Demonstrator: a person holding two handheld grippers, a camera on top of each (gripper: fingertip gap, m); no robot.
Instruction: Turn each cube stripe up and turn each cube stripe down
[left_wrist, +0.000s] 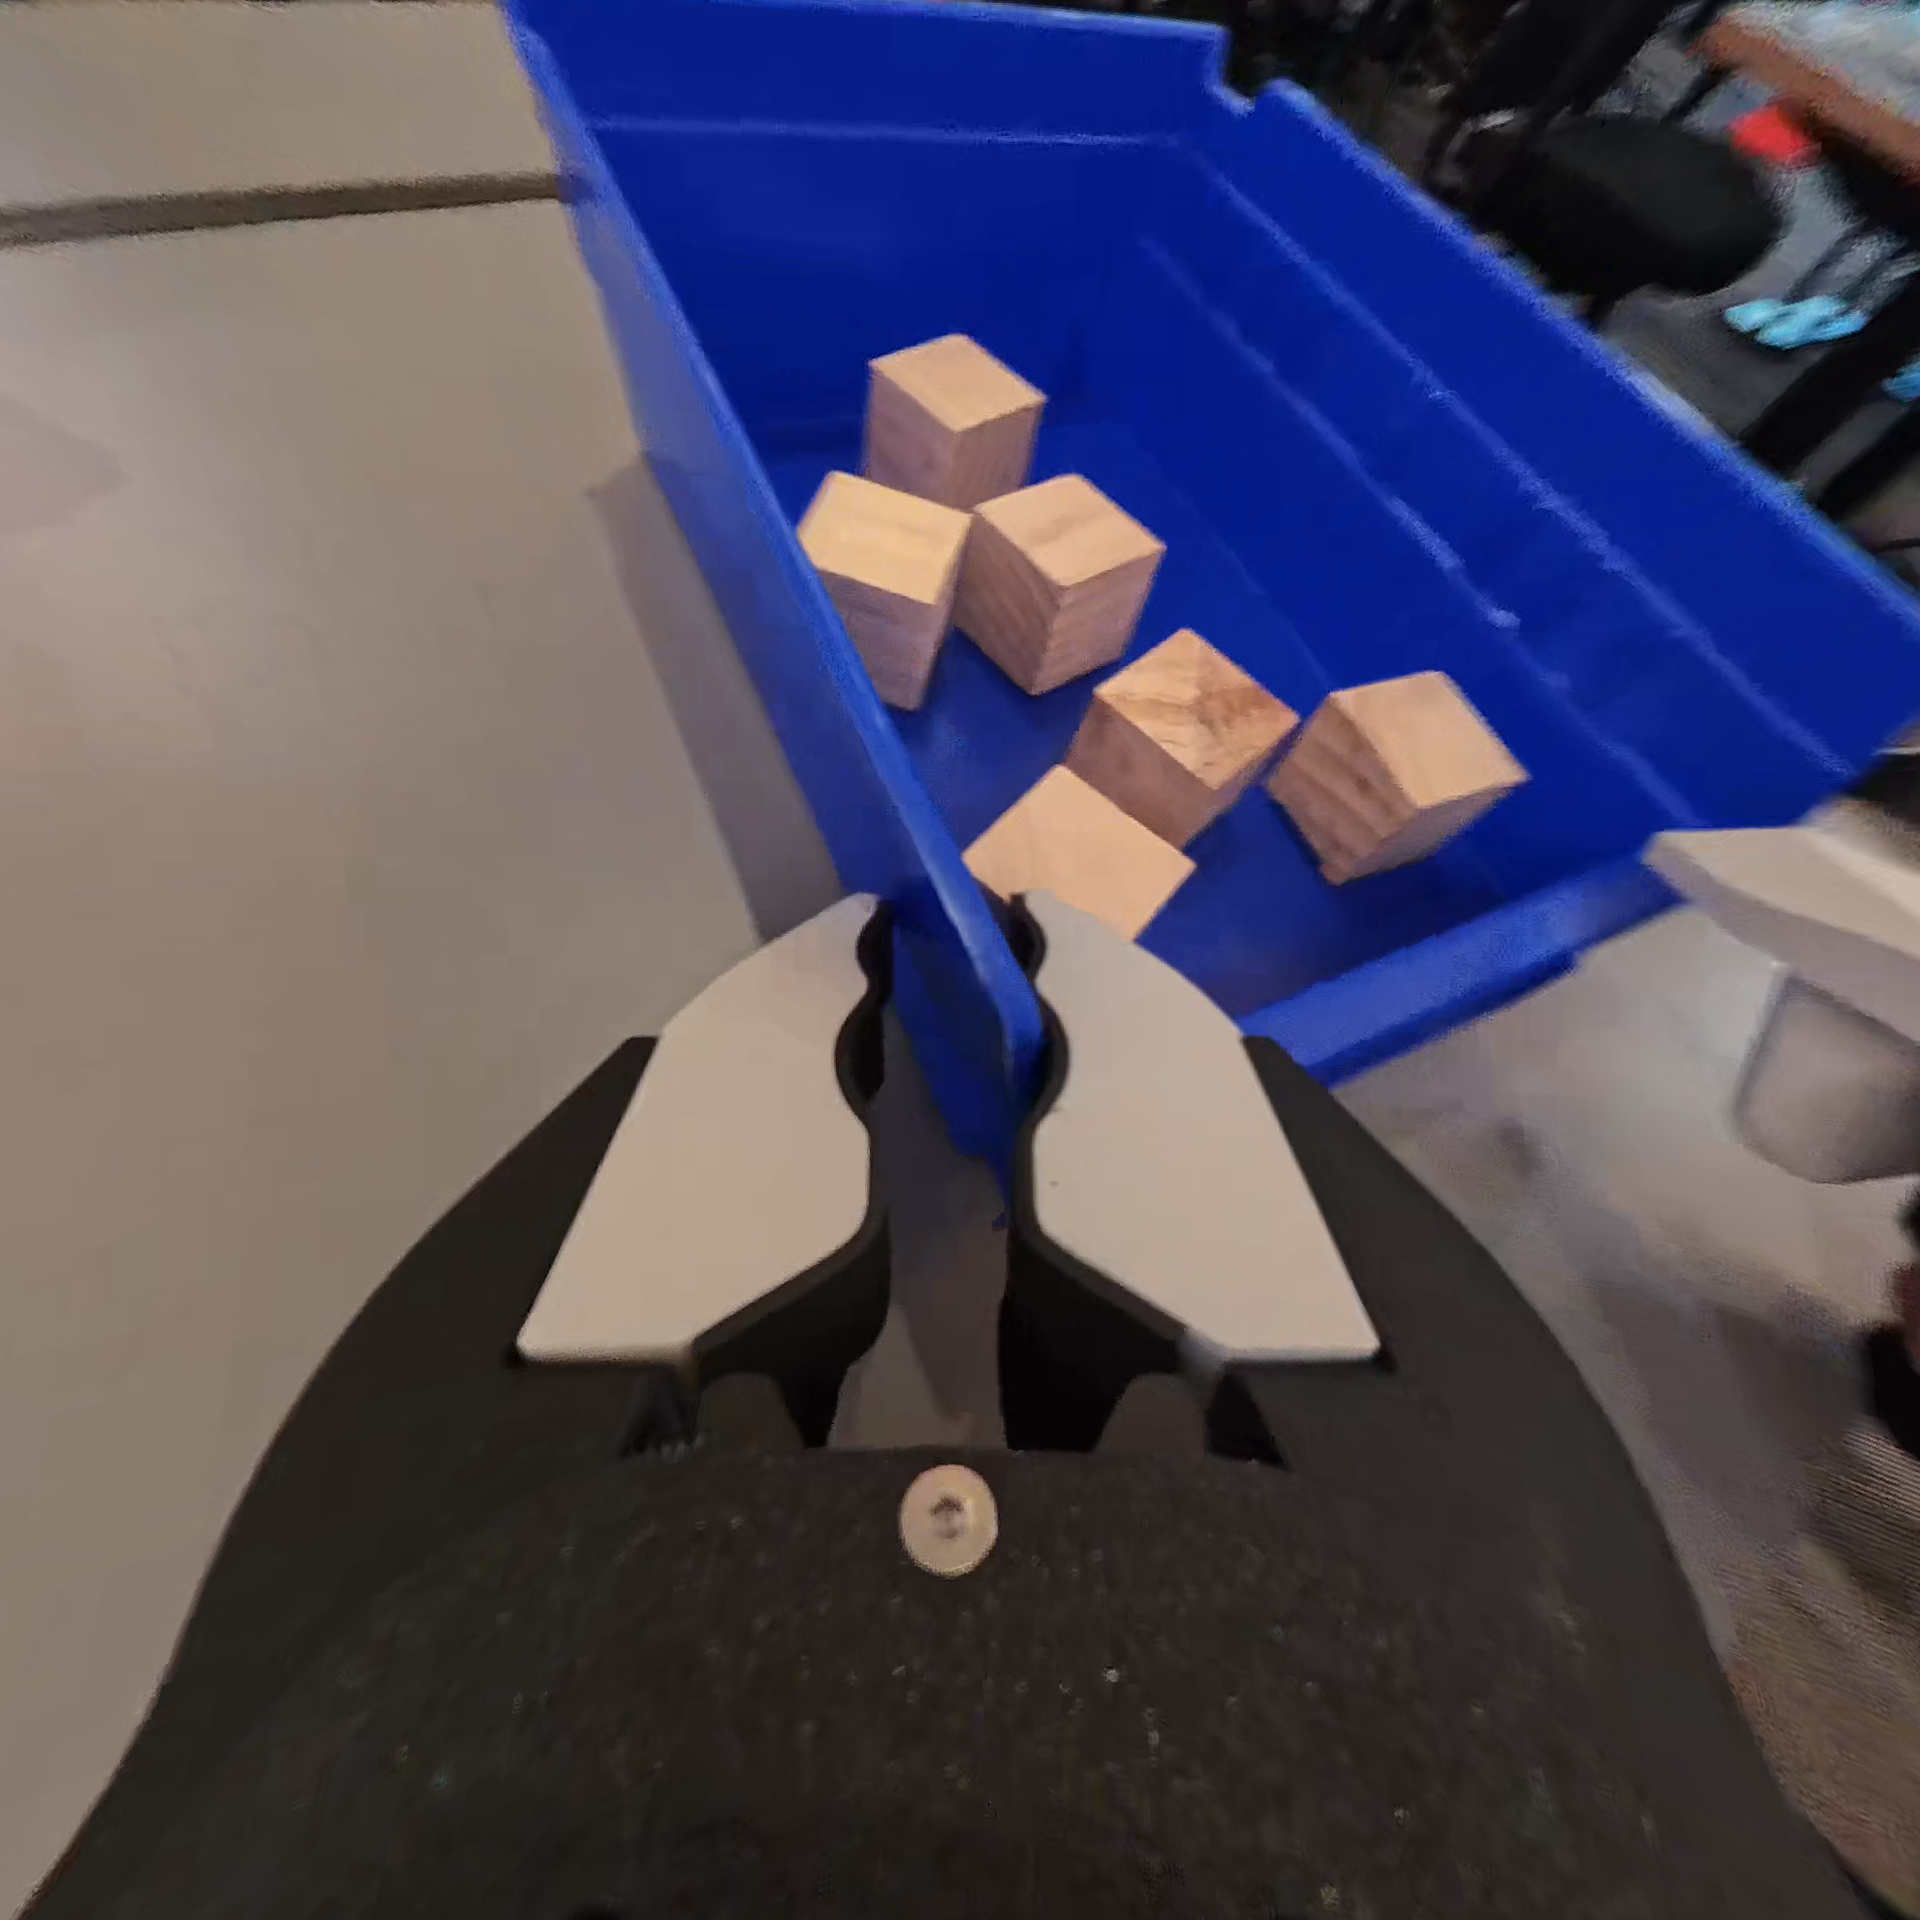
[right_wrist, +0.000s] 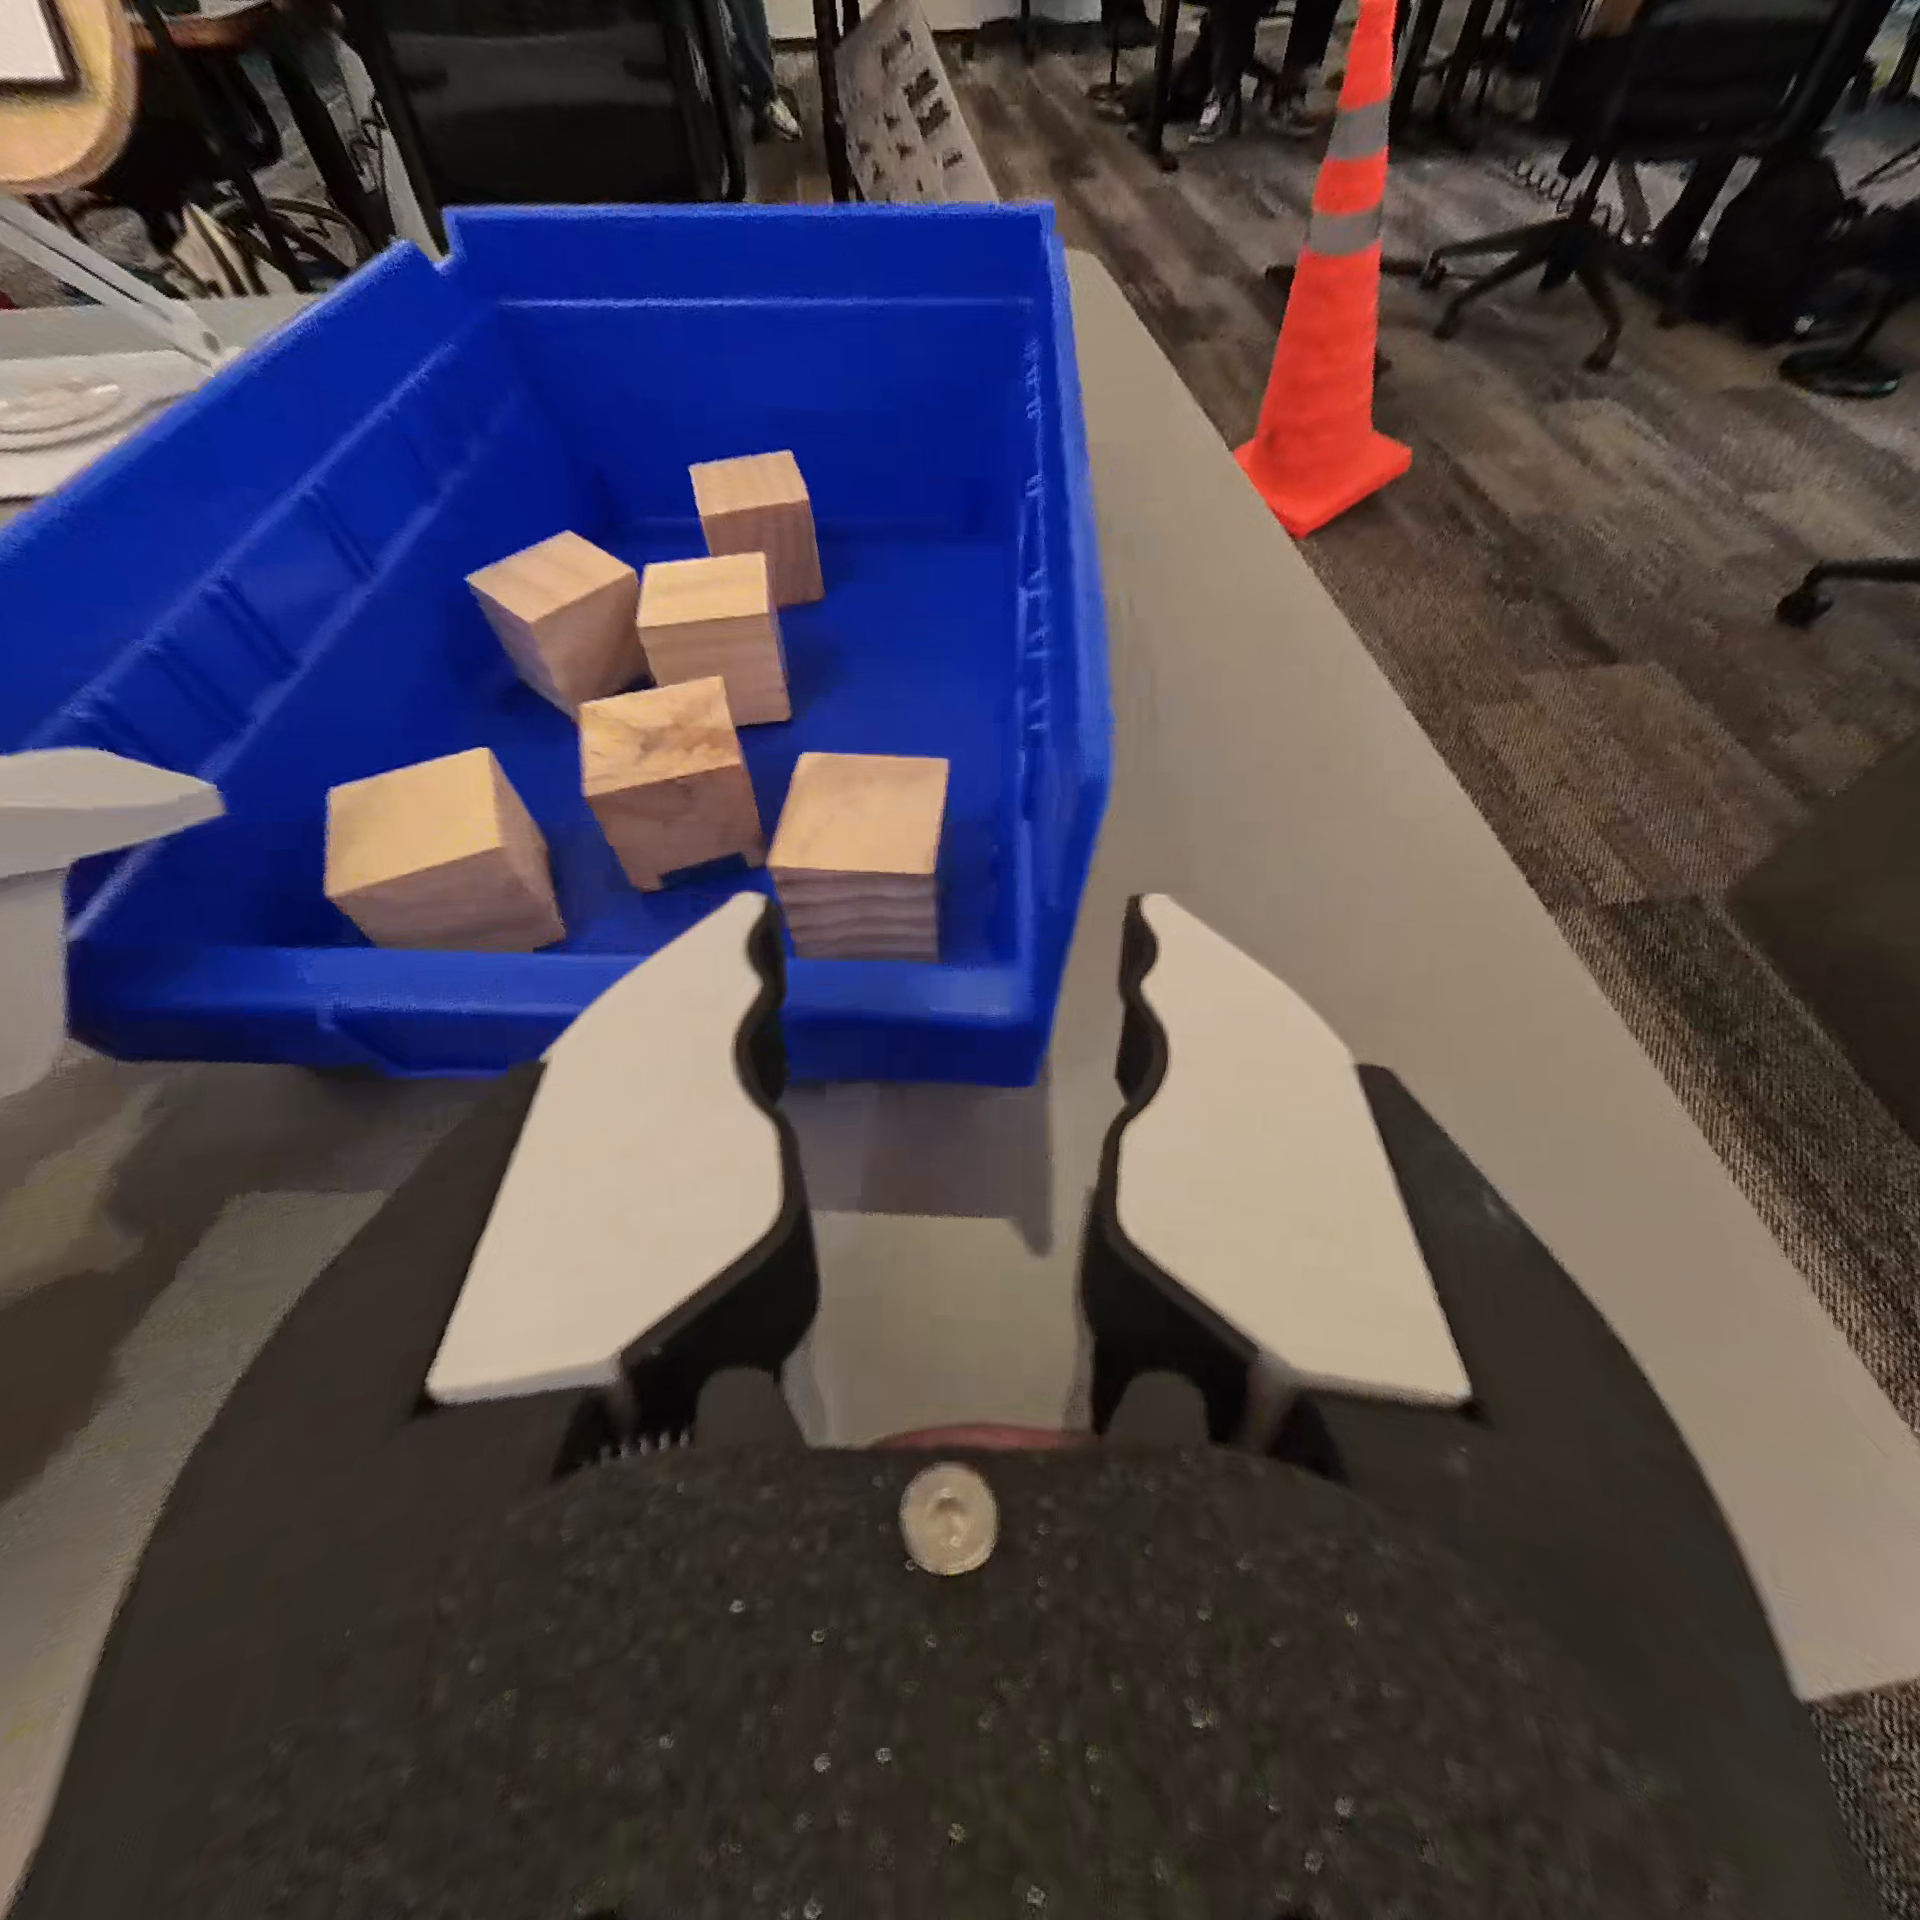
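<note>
On the desk (right_wrist: 1247, 727): a blue bin (right_wrist: 312, 499) sits near the right edge, by the front corner.
Cubes: six wooden cubes (right_wrist: 665, 779) lie loosely grouped on the bin floor; no stripe can be made out.
Left claw (left_wrist: 951, 914): clamped on the bin's side wall at its near corner.
Right claw (right_wrist: 951, 914): spread wide, empty, just before the bin's low front wall.
Floor beyond: an orange cone (right_wrist: 1335, 312).

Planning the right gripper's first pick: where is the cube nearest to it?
In the right wrist view, that cube sits in the blue bin's near right corner, just beyond the open right gripper, right of a knotty cube.
</note>
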